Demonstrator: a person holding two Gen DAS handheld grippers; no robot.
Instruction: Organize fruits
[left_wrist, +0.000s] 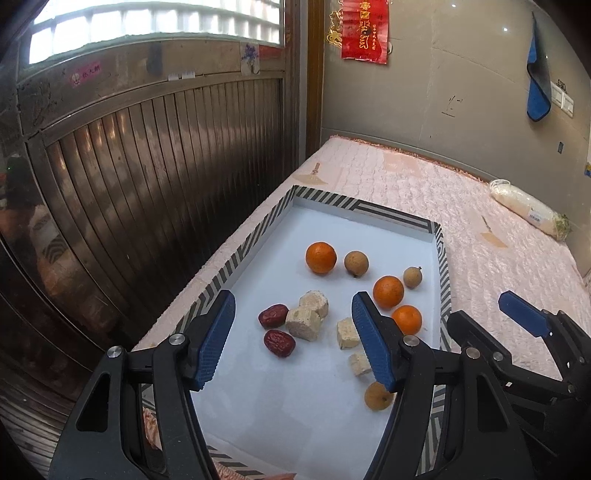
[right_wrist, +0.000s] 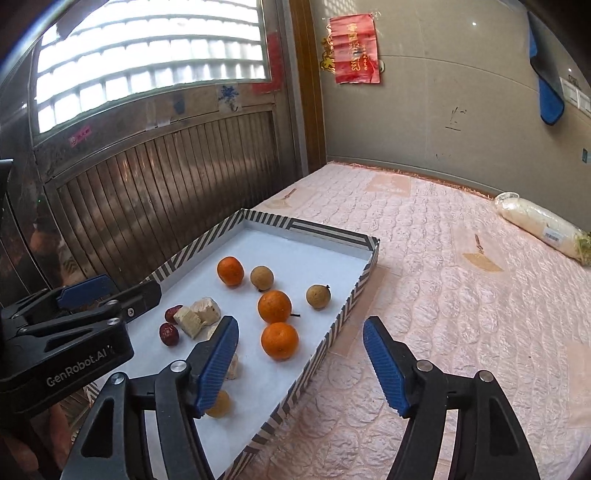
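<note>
Left wrist view: my left gripper (left_wrist: 293, 341) spread wide, holding nothing, over the near half of the striped tray (left_wrist: 399, 215). Three oranges (left_wrist: 388, 292) toward the tray's right edge, two red dates (left_wrist: 279, 343) toward its left, pale biscuit chunks (left_wrist: 303, 324) between, brown longans (left_wrist: 356, 263) scattered. Tray sits at the pink quilt's (left_wrist: 480, 258) left edge.

Right wrist view: my right gripper (right_wrist: 301, 363) also spread, empty, straddling the tray's right edge; nearest orange (right_wrist: 279, 340) just ahead. Wrapped white bundle (right_wrist: 543, 227) at the quilt's far right edge.
</note>
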